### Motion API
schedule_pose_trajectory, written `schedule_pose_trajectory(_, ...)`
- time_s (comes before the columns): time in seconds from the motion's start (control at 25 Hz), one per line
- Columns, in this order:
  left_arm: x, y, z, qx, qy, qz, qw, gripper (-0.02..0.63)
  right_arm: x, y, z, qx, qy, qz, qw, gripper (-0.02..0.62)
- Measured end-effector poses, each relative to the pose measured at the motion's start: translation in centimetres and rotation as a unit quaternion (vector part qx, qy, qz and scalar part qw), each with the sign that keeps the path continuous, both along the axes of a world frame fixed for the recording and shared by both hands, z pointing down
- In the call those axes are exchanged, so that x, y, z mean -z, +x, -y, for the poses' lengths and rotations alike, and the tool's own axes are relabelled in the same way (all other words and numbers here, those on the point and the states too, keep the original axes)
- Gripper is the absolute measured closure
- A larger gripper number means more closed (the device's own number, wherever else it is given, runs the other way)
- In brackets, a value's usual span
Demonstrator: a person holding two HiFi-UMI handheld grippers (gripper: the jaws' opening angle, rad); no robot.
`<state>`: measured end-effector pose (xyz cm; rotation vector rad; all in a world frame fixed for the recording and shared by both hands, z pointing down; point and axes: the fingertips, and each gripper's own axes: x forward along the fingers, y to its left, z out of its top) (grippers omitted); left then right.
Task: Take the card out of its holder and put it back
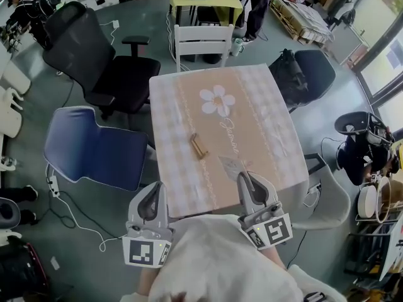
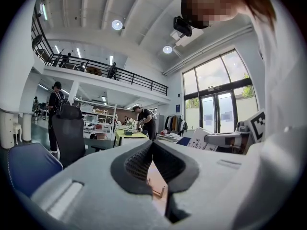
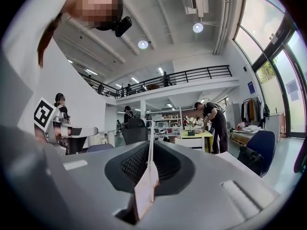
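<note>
The square table [image 1: 252, 106], under a pale checked cloth printed with a white flower, takes up the middle of the head view. Beyond the table's far left corner stands a black office chair [image 1: 94, 49], a blue chair [image 1: 94, 146] sits along the table's left side, and a white slatted chair [image 1: 203, 43] is pushed up to the table's far edge. At the table's near edge the right gripper [image 1: 244, 177] reaches over the cloth. Its jaws are pinched flat onto the card [image 1: 232, 166], and the right gripper view shows the card edge-on between the pads, standing up past the fingertips. The left gripper [image 1: 155, 187] hangs at the table's near left corner, just off the cloth. In its own view the fingertips are pressed together with nothing caught between them. Smallest is the wooden card holder [image 1: 199, 146], a short slotted strip lying on the cloth near the table's middle, apart from the card and from both grippers. It also shows through the gap beneath the left gripper's joined tips.
</note>
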<state>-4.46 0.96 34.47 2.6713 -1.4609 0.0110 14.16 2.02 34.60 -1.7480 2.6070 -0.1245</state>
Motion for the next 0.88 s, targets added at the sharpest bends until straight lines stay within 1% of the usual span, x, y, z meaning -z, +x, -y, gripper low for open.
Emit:
schedule_pose_trajectory(0.16, -0.19, 0.11, -0.19, -0.006, 0.0, 0.007, 1.0, 0.606, 0.0, -0.05, 0.13, 0.0, 0.006, 0.003, 1.0, 0.58)
schedule_pose_trajectory(0.32, -0.51, 0.12, -0.18, -0.009, -0.005, 0.014, 0.9999, 0.606, -0.46, -0.08, 0.25, 0.0, -0.006, 0.004, 1.0, 0.58)
schedule_pose_trajectory(0.68, -0.32, 0.15, -0.18, -0.009, -0.003, 0.016, 0.9998, 0.604, -0.34, 0.25, 0.43, -0.002, -0.008, 0.004, 1.0, 0.58)
schedule_pose_trajectory(0.88, -0.55, 0.37, -0.14, -0.016, -0.005, 0.027, 0.9995, 0.606, -0.34, 0.27, 0.45, -0.004, -0.008, 0.004, 1.0, 0.58)
